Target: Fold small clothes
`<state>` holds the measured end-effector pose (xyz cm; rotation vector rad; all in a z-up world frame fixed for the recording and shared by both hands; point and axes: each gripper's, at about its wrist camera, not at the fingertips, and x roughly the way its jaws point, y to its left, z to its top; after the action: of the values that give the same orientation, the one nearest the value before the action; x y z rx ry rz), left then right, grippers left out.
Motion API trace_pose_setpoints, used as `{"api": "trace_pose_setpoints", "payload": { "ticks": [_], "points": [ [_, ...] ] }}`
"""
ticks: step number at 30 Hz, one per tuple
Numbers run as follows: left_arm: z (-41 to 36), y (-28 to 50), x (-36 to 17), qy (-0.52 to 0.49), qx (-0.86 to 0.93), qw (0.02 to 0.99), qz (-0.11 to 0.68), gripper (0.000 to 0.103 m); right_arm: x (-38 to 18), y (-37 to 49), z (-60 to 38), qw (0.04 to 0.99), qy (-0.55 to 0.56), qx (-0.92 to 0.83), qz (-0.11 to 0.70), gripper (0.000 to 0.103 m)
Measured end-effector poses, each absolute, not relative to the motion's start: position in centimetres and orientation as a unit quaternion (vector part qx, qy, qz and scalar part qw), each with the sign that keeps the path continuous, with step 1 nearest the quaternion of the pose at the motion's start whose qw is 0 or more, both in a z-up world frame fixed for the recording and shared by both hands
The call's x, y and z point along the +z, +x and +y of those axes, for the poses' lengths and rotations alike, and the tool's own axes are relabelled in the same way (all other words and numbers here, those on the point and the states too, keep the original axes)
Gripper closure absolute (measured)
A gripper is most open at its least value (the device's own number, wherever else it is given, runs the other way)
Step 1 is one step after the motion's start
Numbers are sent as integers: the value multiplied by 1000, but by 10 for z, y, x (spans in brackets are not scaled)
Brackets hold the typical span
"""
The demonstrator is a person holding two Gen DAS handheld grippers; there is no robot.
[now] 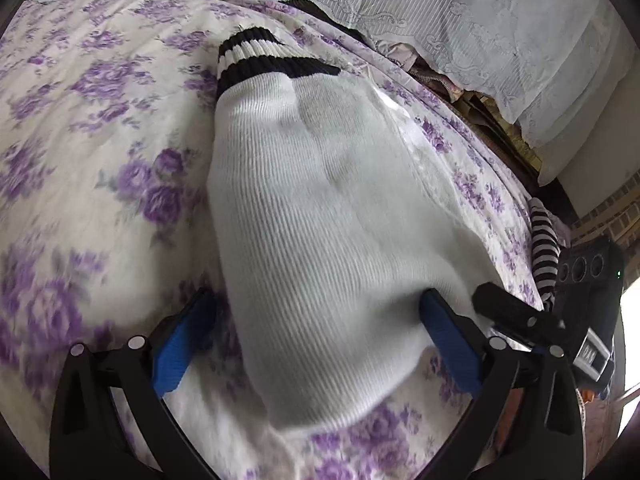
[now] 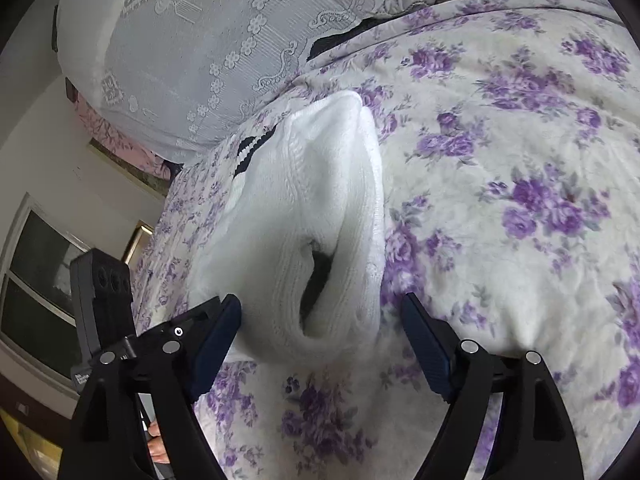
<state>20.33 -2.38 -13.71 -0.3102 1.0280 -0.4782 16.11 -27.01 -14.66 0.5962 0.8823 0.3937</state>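
1. A white ribbed sock [image 1: 320,208] lies on a bed under a purple-flowered bedspread [image 1: 100,120]. In the left wrist view it runs from the bottom centre up toward 12 o'clock, where its cuff carries black and white stripes [image 1: 256,56].
2. The left gripper [image 1: 316,336] has its jaws wide open. They straddle the near end of the sock: the blue pad [image 1: 452,344] at 4 o'clock lies against the knit, while the blue pad at 8 o'clock stands just beside it, on the bedspread. Nothing is clamped.
3. In the right wrist view the sock [image 2: 320,208] shows its other face, with a dark opening [image 2: 316,276] gaping at the near end and the striped cuff peeping out at 11 o'clock.
4. The right gripper [image 2: 322,328] also has its jaws spread wide around the sock's near end. The left pad touches the fabric; the right pad stands clear of it.
5. A second striped sock [image 1: 544,248] lies at the bed's edge at 3 o'clock in the left wrist view.
6. A lace-covered cushion [image 2: 180,60] lies beyond the bedspread, at 11 o'clock in the right wrist view.
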Motion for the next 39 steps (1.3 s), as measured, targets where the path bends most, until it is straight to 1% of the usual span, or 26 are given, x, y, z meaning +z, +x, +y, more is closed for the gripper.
{"api": "trace_pose_setpoints", "payload": {
  "ticks": [6, 11, 13, 15, 16, 18, 21, 24, 33, 39],
  "points": [
    [-29, 223, -137, -146, -253, 824, 485, 4, -151, 205, -264, 830, 301, 193, 428, 19],
    [-33, 237, -137, -148, -267, 822, 481, 4, -151, 227, -254, 841, 276, 196, 423, 20],
    [-35, 241, -137, -151, -267, 822, 479, 4, -152, 226, -255, 847, 274, 194, 412, 24],
    [-37, 240, -136, -148, -265, 826, 475, 4, -152, 223, -258, 851, 274, 194, 405, 34],
    [-38, 239, -135, -144, -264, 829, 472, 4, -152, 223, -259, 852, 274, 195, 402, 36],
    [-39, 235, -133, -141, -262, 833, 466, 7, -148, 220, -257, 858, 266, 195, 395, 42],
    [-40, 226, -129, -128, -259, 843, 454, 13, -141, 212, -254, 869, 246, 192, 383, 49],
    [-42, 217, -124, -110, -256, 851, 444, 16, -137, 203, -255, 873, 241, 188, 379, 54],
    [-67, 173, -109, -53, -271, 858, 434, 18, -127, 154, -272, 877, 234, 170, 384, 55],
    [-84, 130, -114, -47, -292, 840, 455, 18, -128, 109, -289, 872, 230, 170, 397, 55]
  ]
}}
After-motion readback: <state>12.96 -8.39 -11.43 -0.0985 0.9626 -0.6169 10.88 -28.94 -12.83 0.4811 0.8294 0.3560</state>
